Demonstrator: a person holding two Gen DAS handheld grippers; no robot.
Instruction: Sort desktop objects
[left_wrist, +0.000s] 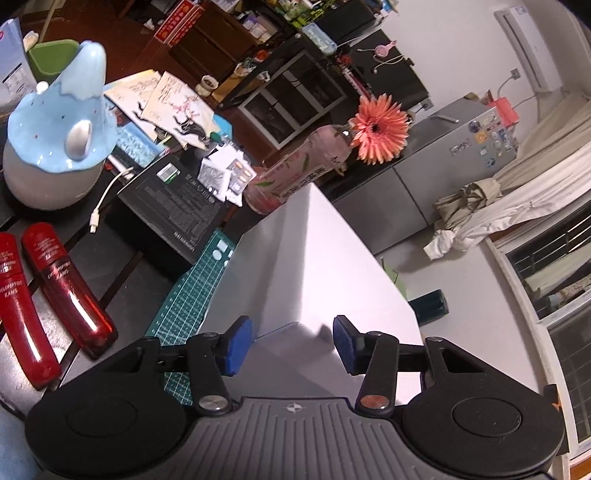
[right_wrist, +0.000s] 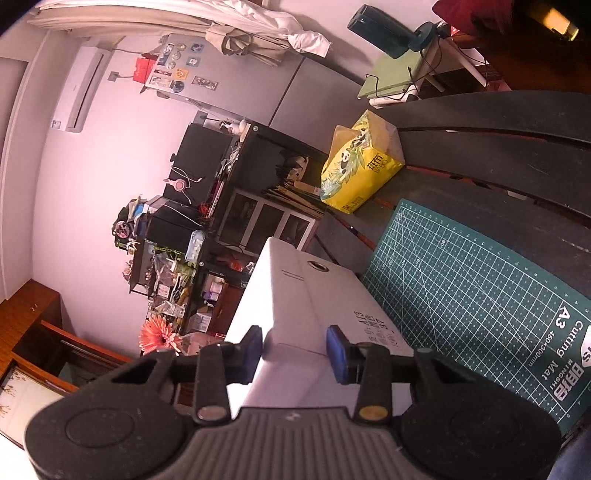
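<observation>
Only leftward: red bottles (left_wrist: 70, 291).

White walls (right_wrist: 122, 177) back a grey fridge (left_wrist: 454, 158). Beside the fridge stand dark shelves (right_wrist: 207, 229) and a tied curtain (left_wrist: 491, 206); an air conditioner (right_wrist: 83, 92) hangs nearby.

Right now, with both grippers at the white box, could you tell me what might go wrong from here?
1. The left gripper straddles a corner of the white box with its jaws apart, so the box could twist or slip.
2. The flower bottle stands just beyond the box; pushing forward might topple it.
3. The right gripper spans only a box edge, likely a weak hold.
</observation>
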